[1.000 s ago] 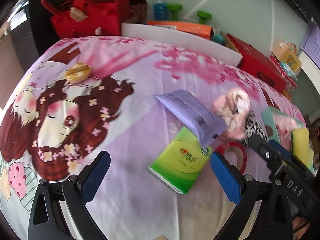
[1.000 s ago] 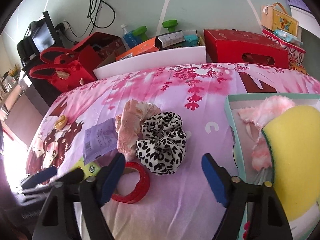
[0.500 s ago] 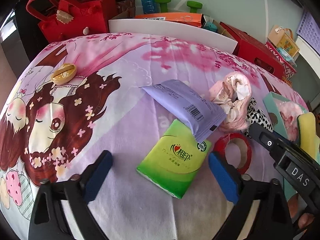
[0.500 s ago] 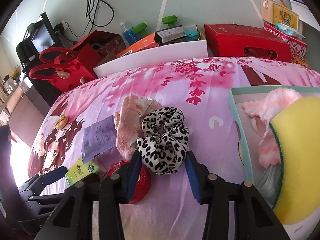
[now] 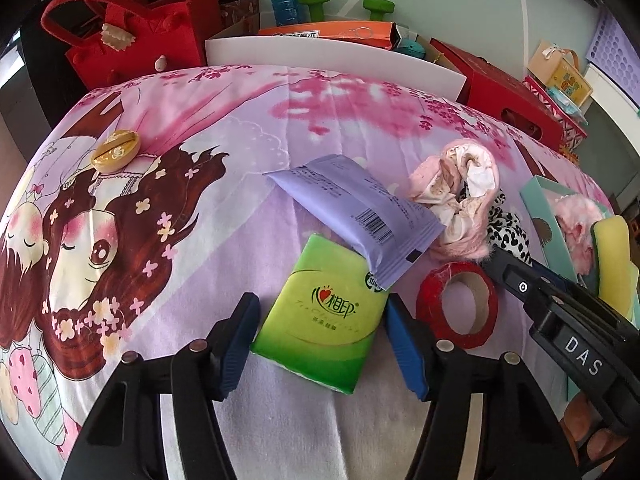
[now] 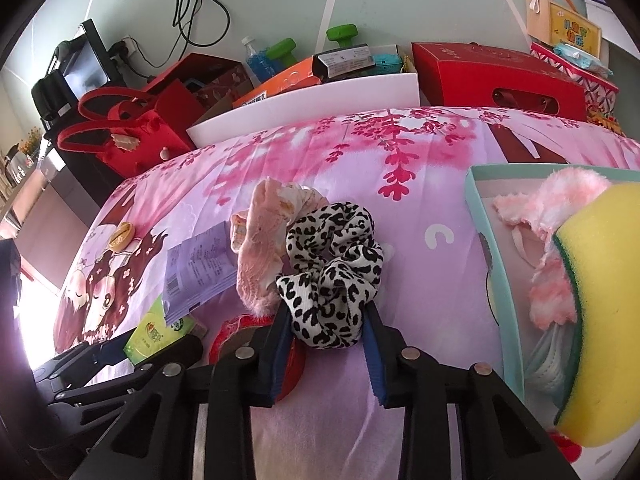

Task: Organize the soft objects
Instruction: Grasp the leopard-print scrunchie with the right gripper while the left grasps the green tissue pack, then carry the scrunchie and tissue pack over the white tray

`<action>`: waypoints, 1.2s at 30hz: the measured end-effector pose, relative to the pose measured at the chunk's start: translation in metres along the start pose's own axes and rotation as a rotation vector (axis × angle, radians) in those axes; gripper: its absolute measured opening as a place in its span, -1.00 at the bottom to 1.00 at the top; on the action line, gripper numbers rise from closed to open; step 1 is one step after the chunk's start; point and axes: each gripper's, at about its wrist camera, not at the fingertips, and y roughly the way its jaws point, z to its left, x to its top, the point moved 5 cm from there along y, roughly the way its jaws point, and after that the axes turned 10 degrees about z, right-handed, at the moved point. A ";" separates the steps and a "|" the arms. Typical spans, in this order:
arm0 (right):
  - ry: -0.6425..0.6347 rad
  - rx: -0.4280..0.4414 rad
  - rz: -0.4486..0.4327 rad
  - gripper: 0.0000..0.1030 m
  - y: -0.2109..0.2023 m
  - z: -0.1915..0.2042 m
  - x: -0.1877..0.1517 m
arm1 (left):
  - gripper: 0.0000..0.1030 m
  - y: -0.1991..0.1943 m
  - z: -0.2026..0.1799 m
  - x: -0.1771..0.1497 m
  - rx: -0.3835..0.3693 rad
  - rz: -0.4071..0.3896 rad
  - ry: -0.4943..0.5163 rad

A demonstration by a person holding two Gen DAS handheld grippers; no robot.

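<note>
Grasping is the step in hand: our right claw (image 6: 326, 350) pinches the leopard scrunchie (image 6: 334, 268) at the bed's near middle; our left claw (image 5: 320, 344), spread, flanks the green tissue pack (image 5: 322, 316). Next, we judge, lift rightward into the teal box (image 6: 486, 256).

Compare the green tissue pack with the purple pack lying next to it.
The green tissue pack lies flat on the bedsheet; the purple pack overlaps its far corner. The green one sits between the left gripper fingers; the purple one lies beyond them. The purple shows a barcode, the green a logo. Both are soft and rectangular.
</note>
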 end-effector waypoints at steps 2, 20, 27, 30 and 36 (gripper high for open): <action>0.003 0.000 0.002 -0.32 0.001 0.000 0.000 | 0.25 0.000 0.001 0.000 0.000 0.000 -0.001; 0.001 0.003 -0.042 -0.59 -0.020 -0.001 0.003 | 0.19 -0.011 0.012 -0.001 0.002 -0.008 -0.069; 0.004 0.001 -0.091 -0.60 -0.039 -0.002 0.008 | 0.19 -0.020 0.017 0.000 0.007 -0.031 -0.094; 0.003 0.002 -0.125 -0.60 -0.052 -0.002 0.010 | 0.19 -0.028 0.018 0.000 0.012 -0.052 -0.099; 0.002 0.000 -0.160 -0.60 -0.067 -0.004 0.012 | 0.19 -0.046 0.027 0.001 0.042 -0.100 -0.127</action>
